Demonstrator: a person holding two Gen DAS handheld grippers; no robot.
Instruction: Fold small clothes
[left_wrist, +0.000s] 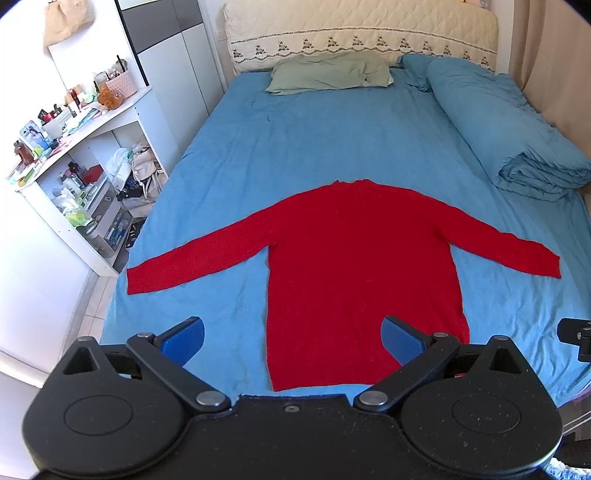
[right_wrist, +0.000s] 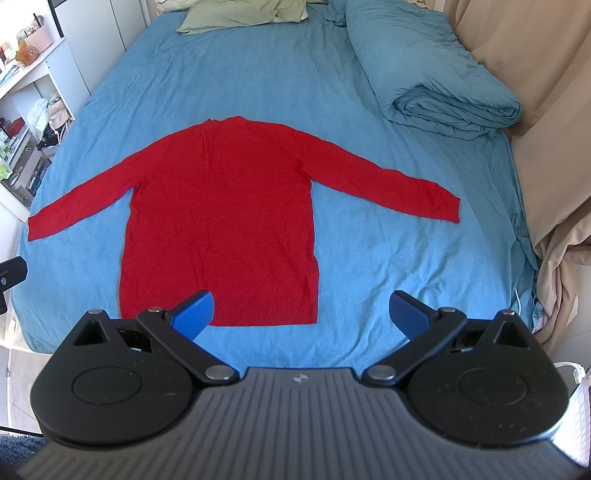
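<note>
A red long-sleeved sweater (left_wrist: 362, 266) lies flat on the blue bed sheet (left_wrist: 295, 147), both sleeves spread out, hem toward me. It also shows in the right wrist view (right_wrist: 221, 206). My left gripper (left_wrist: 293, 338) is open and empty, held above the hem's left part. My right gripper (right_wrist: 301, 312) is open and empty, held above the hem's right corner. Part of the right gripper shows at the left wrist view's right edge (left_wrist: 580, 336).
A rolled blue duvet (right_wrist: 436, 74) lies along the bed's right side, with a green pillow (left_wrist: 328, 72) at the headboard. A cluttered white shelf unit (left_wrist: 85, 173) stands left of the bed. Beige curtains (right_wrist: 554, 129) hang on the right.
</note>
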